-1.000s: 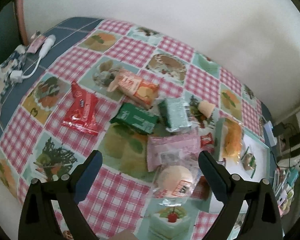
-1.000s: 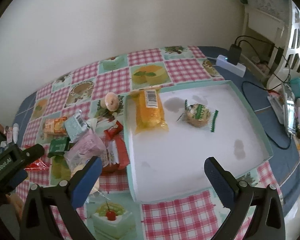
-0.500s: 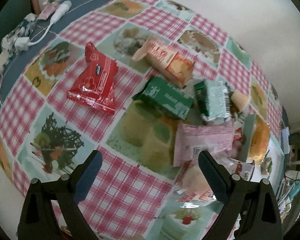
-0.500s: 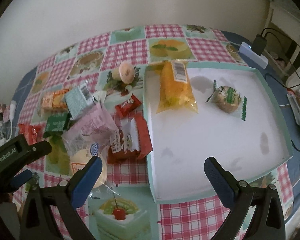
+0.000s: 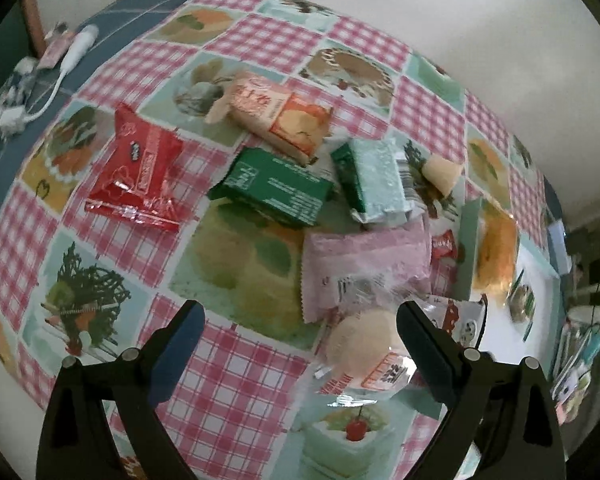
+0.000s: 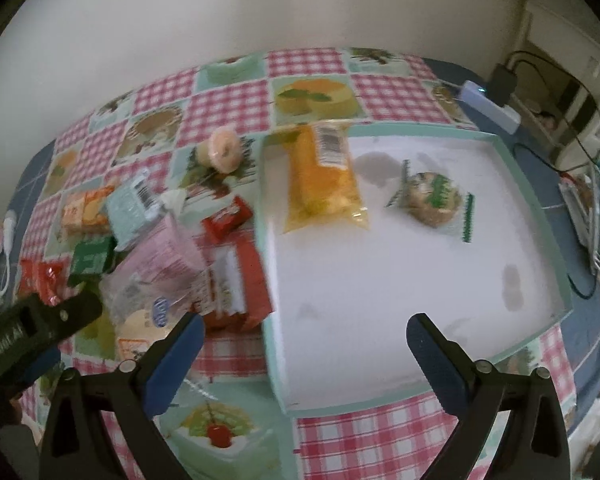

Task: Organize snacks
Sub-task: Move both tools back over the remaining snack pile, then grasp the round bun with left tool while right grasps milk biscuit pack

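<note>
Snack packs lie in a heap on the checked tablecloth: a red pack (image 5: 138, 168), an orange biscuit pack (image 5: 276, 114), a dark green pack (image 5: 274, 188), a pale green pack (image 5: 374, 182), a pink pack (image 5: 364, 268) and a clear-wrapped bun (image 5: 364, 350). My left gripper (image 5: 300, 320) is open above the cloth, the bun beside its right finger. A white tray (image 6: 400, 304) with a mint rim holds an orange-yellow pack (image 6: 324, 176) and a round wrapped cake (image 6: 434, 198). My right gripper (image 6: 300, 336) is open over the tray's near left edge.
A small round snack (image 6: 222, 150) and red packs (image 6: 236, 276) lie left of the tray. A white cable and plug (image 5: 66, 64) sit at the far left table edge. A power strip (image 6: 488, 104), cables and clutter are at the right. A wall stands behind.
My left gripper has pulled back and swung right, so the bun now lies by its right finger. My right gripper has moved closer to the tray's near left edge. Both stay open.
</note>
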The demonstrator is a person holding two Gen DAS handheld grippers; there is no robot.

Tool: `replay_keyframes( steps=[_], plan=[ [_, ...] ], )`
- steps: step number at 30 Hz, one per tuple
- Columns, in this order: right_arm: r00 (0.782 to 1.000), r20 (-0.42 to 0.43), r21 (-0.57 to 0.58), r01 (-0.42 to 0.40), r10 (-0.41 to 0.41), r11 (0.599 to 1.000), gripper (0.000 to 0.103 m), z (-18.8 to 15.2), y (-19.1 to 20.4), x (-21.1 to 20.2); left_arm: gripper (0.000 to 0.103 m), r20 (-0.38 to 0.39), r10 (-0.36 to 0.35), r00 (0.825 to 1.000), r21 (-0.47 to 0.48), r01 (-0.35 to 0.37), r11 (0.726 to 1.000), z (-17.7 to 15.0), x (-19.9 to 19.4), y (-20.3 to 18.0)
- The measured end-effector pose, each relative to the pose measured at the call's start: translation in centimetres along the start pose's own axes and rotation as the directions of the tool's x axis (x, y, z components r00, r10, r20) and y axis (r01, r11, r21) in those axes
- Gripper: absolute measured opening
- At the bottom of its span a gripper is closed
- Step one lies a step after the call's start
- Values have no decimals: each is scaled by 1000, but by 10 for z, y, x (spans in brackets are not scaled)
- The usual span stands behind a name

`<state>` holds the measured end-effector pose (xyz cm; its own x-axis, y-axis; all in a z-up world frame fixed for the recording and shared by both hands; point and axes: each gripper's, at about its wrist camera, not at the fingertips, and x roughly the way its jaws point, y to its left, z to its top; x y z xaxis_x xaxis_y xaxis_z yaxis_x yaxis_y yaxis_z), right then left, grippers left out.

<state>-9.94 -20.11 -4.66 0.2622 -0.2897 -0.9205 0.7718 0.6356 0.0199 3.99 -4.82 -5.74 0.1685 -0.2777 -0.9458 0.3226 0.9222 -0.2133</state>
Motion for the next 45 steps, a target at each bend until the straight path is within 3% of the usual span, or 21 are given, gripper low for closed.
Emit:
replay_keyframes(
  steps=[3, 9, 20, 23, 26, 28, 42, 45],
  plan=[
    [999, -11, 51, 43, -43, 998, 102, 3, -15, -1, 97, -16, -5, 1000, 40, 6, 999, -2, 1, -8],
    [998, -37, 161, 53, -48, 985, 102, 4, -43, 3, 97, -39, 16, 999, 120, -11, 993, -8, 6, -27],
    [996, -68, 211, 64, -50, 975, 100, 1, -52, 7, 95, -105, 33, 994, 215, -10, 977, -21, 23, -50],
    [996, -67, 211, 64, -51, 975, 99, 1, -52, 8, 79, -114, 48, 992, 242, -20, 970, -25, 28, -56],
    [997, -66, 210, 53, -40, 976, 99, 1, -51, 8, 74, -132, 46, 990, 249, -12, 969, -27, 33, -60],
    [997, -66, 209, 48, -35, 977, 99, 2, -49, 8, 60, -140, 44, 989, 253, -8, 967, -27, 35, -61],
    [996, -20, 183, -84, 89, 980, 99, 6, -23, 8, 58, -149, 24, 989, 192, 5, 981, -20, 32, -44],
    [992, -22, 188, -117, 124, 975, 92, 6, -18, 12, 58, -151, 23, 988, 163, 2, 987, -16, 31, -35]
  ],
)
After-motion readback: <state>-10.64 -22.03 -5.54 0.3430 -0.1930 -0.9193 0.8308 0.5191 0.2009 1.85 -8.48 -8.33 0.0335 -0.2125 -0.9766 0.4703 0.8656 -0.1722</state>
